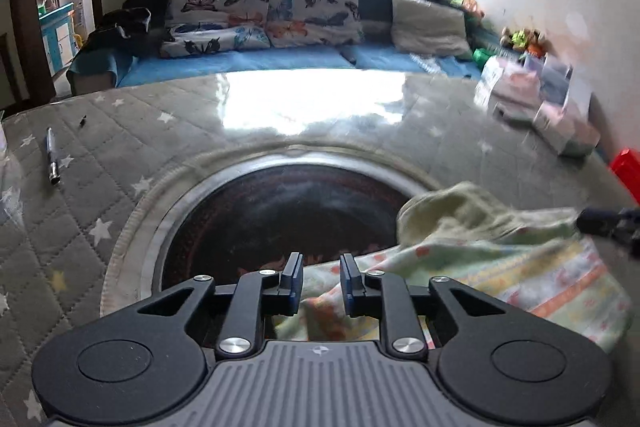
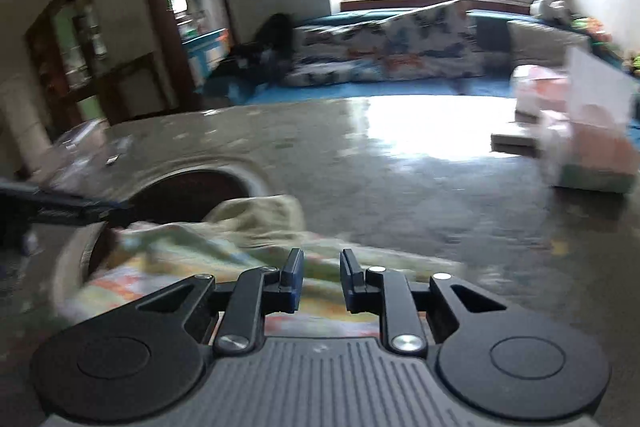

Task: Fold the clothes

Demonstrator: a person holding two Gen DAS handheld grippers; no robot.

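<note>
A pale yellow-green garment with orange and pastel stripes lies crumpled on the table, partly over the round dark recess. My left gripper hangs over its near left corner. Its jaws stand a narrow gap apart, and cloth shows below the gap, not pinched. The right gripper reaches in from the right edge at the garment's far side. In the right wrist view my right gripper hovers over the same garment, jaws slightly apart with nothing pressed between them. The left gripper points in from the left.
The table has a grey quilted cover with stars under a glossy sheet. A pen lies at the left. Stacked boxes stand at the far right, with a red object at the edge. A sofa with butterfly cushions is behind.
</note>
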